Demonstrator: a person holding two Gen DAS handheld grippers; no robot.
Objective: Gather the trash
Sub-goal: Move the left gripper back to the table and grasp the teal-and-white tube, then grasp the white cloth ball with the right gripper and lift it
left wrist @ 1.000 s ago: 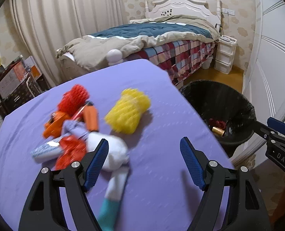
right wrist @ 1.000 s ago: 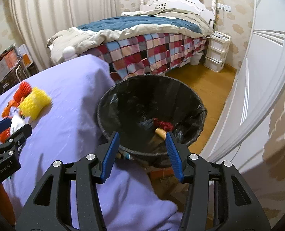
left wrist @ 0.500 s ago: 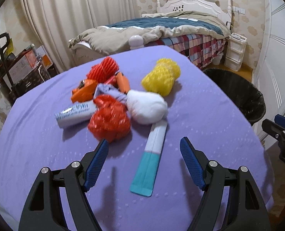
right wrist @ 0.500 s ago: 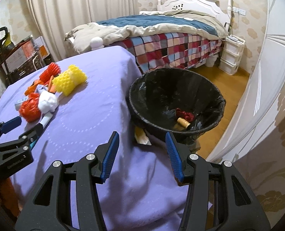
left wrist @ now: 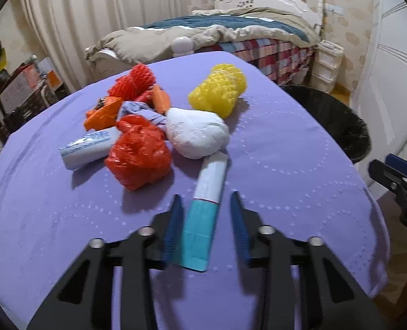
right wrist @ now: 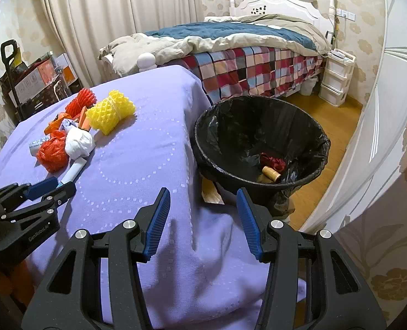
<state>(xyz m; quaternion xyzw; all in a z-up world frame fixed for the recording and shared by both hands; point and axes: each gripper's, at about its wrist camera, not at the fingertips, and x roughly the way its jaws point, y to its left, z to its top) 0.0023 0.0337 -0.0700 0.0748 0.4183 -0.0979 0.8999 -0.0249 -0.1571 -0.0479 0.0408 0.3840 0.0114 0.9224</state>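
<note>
A white and teal flat packet (left wrist: 203, 214) lies on the purple table (left wrist: 285, 165). My left gripper (left wrist: 205, 206) straddles its teal end, jaws partly closed with a gap on each side. Beyond it lie a white wad (left wrist: 198, 134), a red net ball (left wrist: 138, 156), a yellow foam net (left wrist: 219, 90), a pale tube (left wrist: 88, 145) and orange scraps (left wrist: 104, 112). My right gripper (right wrist: 202, 206) is open and empty over the table's right edge, near the black-lined bin (right wrist: 261, 148). The left gripper (right wrist: 52, 187) also shows in the right wrist view.
The bin (left wrist: 338, 126) stands on the floor right of the table and holds a red scrap (right wrist: 272, 162) and a brown roll (right wrist: 270, 173). A bed (right wrist: 230, 44) is behind. A white door (right wrist: 390, 110) is at the right. A cluttered cart (left wrist: 13, 93) stands at the left.
My left gripper has moved forward and down over the white and teal packet and its jaws have narrowed around it. My right gripper has drawn back a little from the bin.
</note>
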